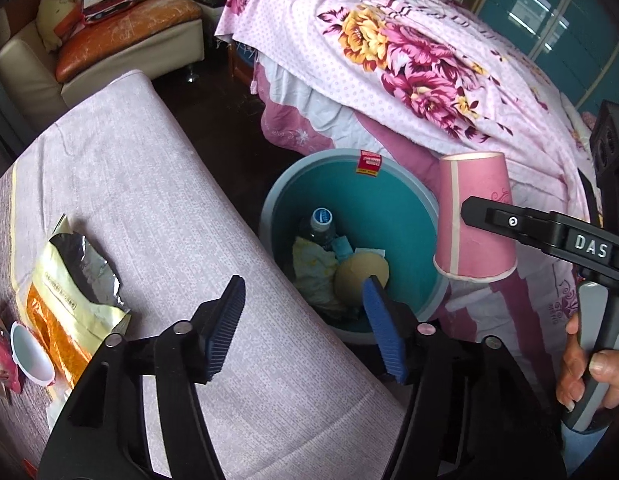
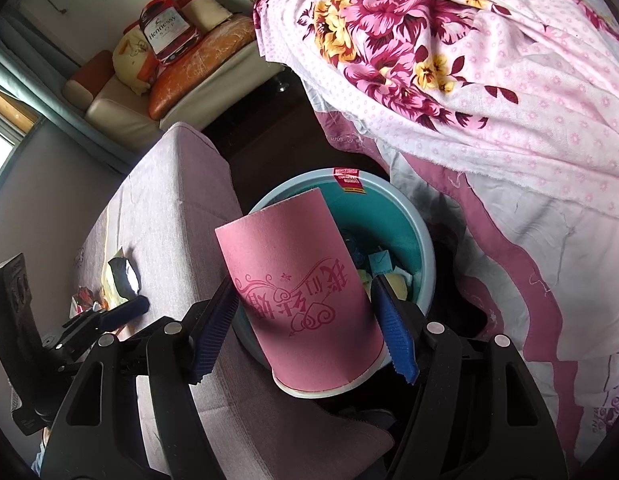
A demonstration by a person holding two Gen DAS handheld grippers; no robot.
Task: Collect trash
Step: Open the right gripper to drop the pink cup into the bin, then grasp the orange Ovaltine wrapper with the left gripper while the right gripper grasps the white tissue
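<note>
Right tool grips the upturned pink cup over the bin, seemingly to drop it; left tool gapes empty.

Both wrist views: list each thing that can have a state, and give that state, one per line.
Pink paper cup: upside down, gripped over the bin.
Right claw: shut on the cup.
Left claw: open, empty.
Trash bin: open-topped, partly filled.
Snack bag: torn open, lying on the table.

The paper cup is pink with darker red scrollwork; the bin is teal inside, and the bedsheet is pale pink with magenta-and-yellow flowers.
</note>
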